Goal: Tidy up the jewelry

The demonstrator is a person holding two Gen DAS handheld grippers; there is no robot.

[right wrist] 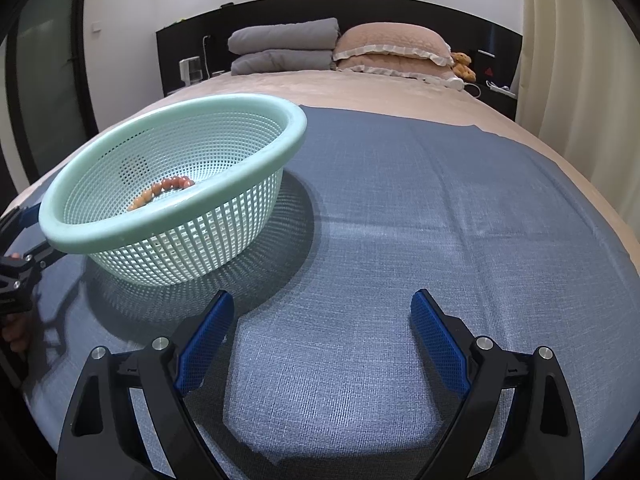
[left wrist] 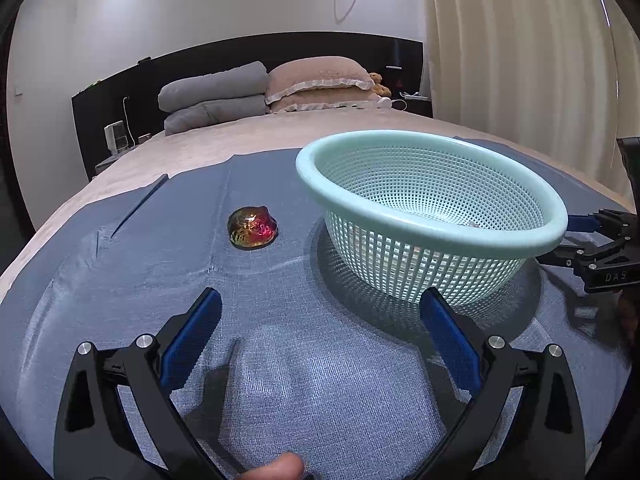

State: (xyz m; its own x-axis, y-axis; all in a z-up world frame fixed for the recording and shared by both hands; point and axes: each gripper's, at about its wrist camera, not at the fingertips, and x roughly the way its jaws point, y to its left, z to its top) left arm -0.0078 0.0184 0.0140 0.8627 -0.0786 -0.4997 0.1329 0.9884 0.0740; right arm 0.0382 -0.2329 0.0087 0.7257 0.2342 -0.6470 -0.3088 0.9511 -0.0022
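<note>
A pale green mesh basket (left wrist: 516,236) stands on a blue cloth (left wrist: 280,360) spread over a bed. In the right wrist view the same basket (right wrist: 80,236) holds an orange bead bracelet (right wrist: 160,190). A shiny iridescent brooch-like piece (left wrist: 252,226) lies on the cloth left of the basket. My left gripper (left wrist: 320,312) is open above bare cloth, short of the piece and the basket. My right gripper (right wrist: 322,312) is open too, with nothing between its fingers, to the right of the basket. Each gripper shows at the other view's edge.
Grey folded bedding (left wrist: 212,98) and pink pillows (left wrist: 320,80) lie at the head of the bed against a dark headboard. A curtain (left wrist: 520,60) hangs on the right. The blue cloth (right wrist: 440,220) stretches bare to the right of the basket.
</note>
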